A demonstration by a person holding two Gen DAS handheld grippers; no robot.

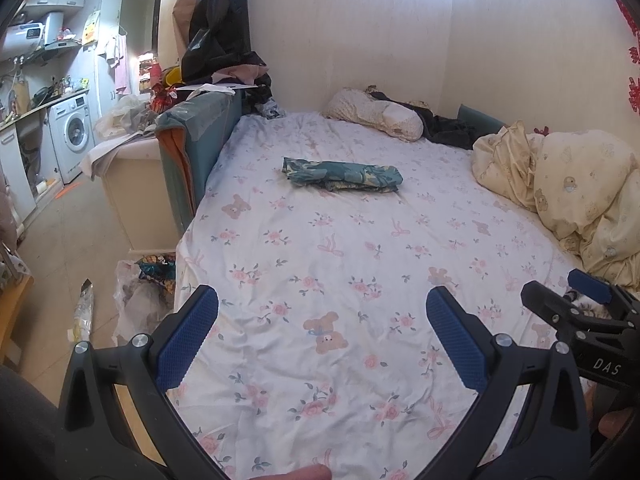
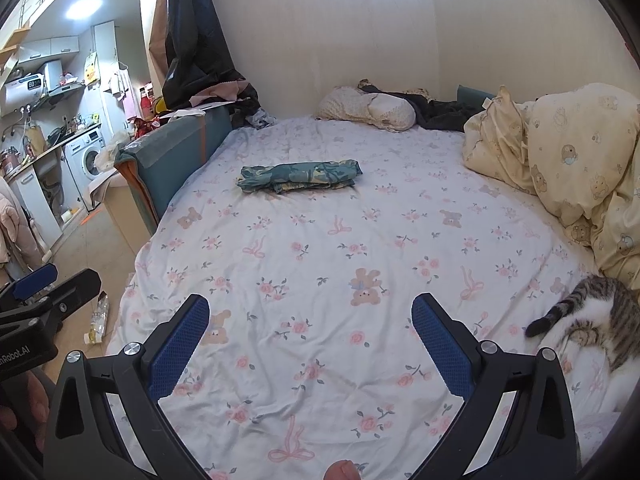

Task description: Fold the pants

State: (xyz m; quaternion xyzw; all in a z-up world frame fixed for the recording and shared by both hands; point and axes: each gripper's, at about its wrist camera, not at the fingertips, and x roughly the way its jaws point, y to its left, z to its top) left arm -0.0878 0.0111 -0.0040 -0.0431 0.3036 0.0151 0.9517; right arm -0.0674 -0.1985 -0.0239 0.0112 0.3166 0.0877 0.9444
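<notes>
The teal patterned pants lie folded in a compact bundle on the floral bed sheet, far from both grippers; they also show in the right wrist view. My left gripper is open and empty, held above the near part of the bed. My right gripper is open and empty, beside the left one. The right gripper shows at the right edge of the left wrist view, and the left gripper at the left edge of the right wrist view.
A tabby cat lies on the bed at the near right. A cream duvet is piled at the right. Pillows and dark clothes lie by the far wall. A teal footboard borders the bed's left side, bags on the floor.
</notes>
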